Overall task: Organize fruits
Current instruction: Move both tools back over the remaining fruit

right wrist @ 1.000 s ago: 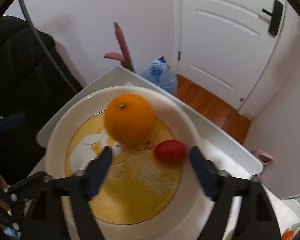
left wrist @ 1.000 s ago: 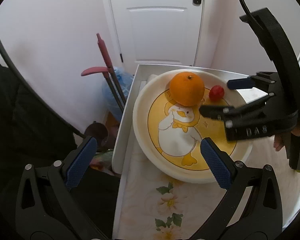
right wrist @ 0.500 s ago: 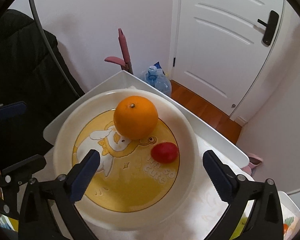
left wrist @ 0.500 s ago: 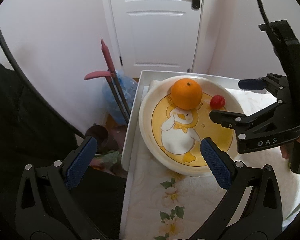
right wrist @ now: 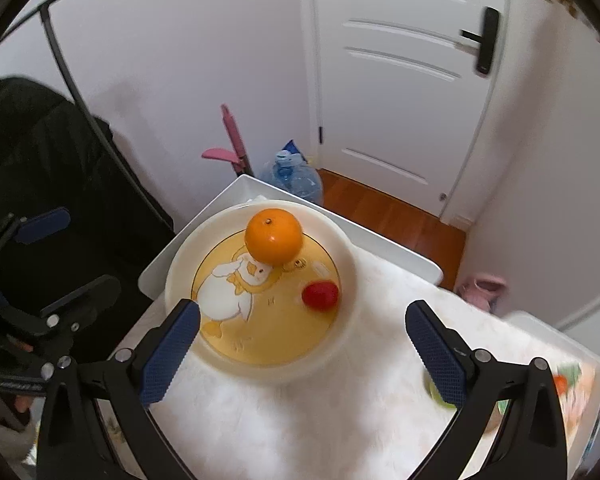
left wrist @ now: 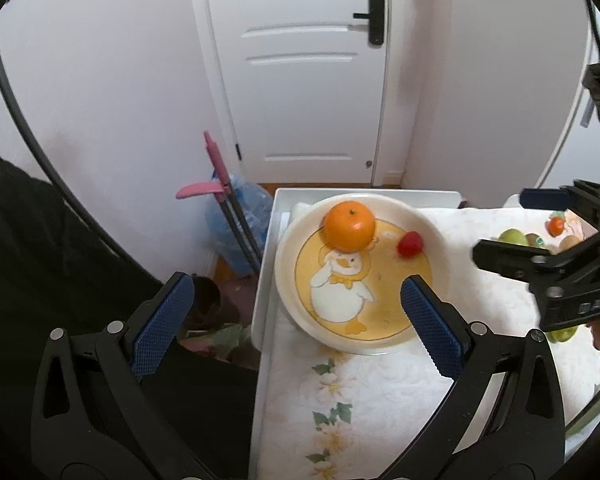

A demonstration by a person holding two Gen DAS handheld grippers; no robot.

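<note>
A cream plate (left wrist: 292, 236) (right wrist: 348, 264) with a yellow duck picture sits at the table's far left corner. An orange (left wrist: 349, 227) (right wrist: 274, 235) and a small red fruit (left wrist: 410, 244) (right wrist: 320, 295) lie in it. My left gripper (left wrist: 296, 314) is open and empty, held back above the plate's near-left side. My right gripper (right wrist: 302, 350) is open and empty, held above the plate's near edge; it also shows in the left wrist view (left wrist: 540, 248). Green pears (left wrist: 512, 236), a small orange fruit (left wrist: 556, 225) and brown fruits (left wrist: 572, 242) lie at the far right.
The table (left wrist: 380, 384) has a white flowered cloth and a raised white rim (left wrist: 266, 248). Beyond its left edge stand a blue water bottle (left wrist: 236, 224), pink-handled tools (left wrist: 216, 160), a black garment (left wrist: 40, 248) and a white door (left wrist: 300, 72).
Both grippers have pulled back and up from the plate, so it looks smaller. The right gripper has moved right, and the fruits at the far right have come into view.
</note>
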